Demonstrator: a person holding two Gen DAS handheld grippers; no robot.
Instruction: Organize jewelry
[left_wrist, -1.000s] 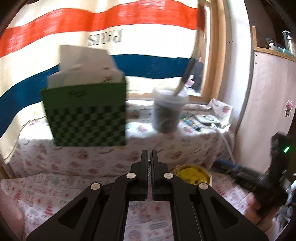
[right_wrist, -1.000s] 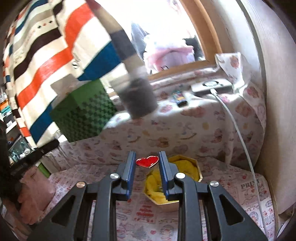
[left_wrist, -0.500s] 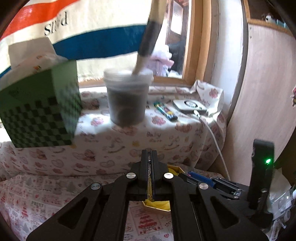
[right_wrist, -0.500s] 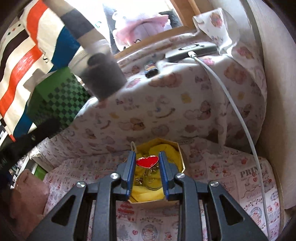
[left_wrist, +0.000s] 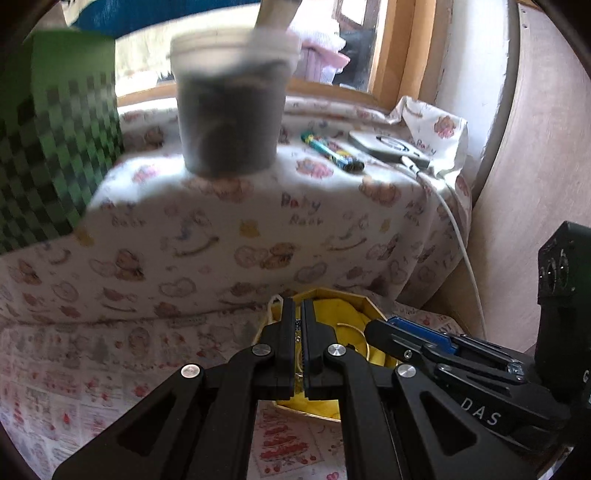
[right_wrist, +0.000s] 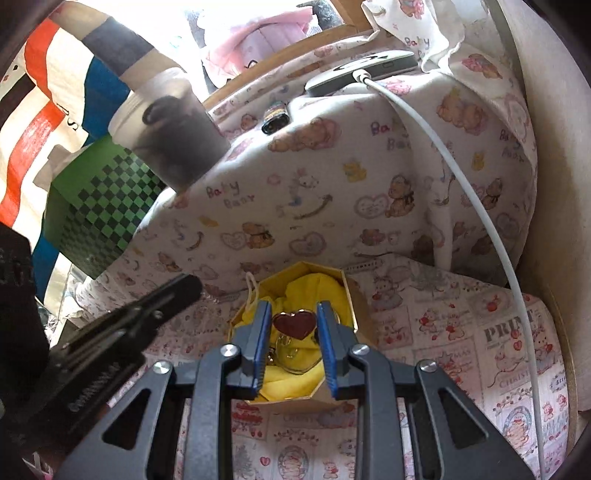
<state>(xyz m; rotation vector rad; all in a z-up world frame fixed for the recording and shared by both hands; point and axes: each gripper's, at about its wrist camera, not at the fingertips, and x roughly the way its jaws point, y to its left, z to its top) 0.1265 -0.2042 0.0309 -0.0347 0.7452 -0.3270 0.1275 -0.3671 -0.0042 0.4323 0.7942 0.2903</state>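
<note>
A yellow-lined hexagonal box (right_wrist: 351, 291) sits on the patterned cloth below a draped ledge; it also shows in the left wrist view (left_wrist: 373, 306). My right gripper (right_wrist: 293, 325) is shut on a red heart pendant (right_wrist: 294, 324) and holds it just over the box, above gold pieces (right_wrist: 291, 356) lying on the yellow lining. My left gripper (left_wrist: 298, 325) is shut on a thin chain (left_wrist: 297, 332) that hangs between its fingers over the box's left part. The right gripper's arm (left_wrist: 443, 350) reaches in from the right in the left wrist view.
On the ledge stand a clear jar of dark material (left_wrist: 229, 107), a green checkered box (left_wrist: 55, 147), a small tube (left_wrist: 332, 151) and a grey device (left_wrist: 391, 146) with a white cable (right_wrist: 480, 206) running down the right side. A wooden panel (left_wrist: 535, 129) closes the right.
Both grippers have dropped and moved forward toward the box. The heart pendant now hangs lower, just over the yellow lining. The left gripper has come over the box's left part.
</note>
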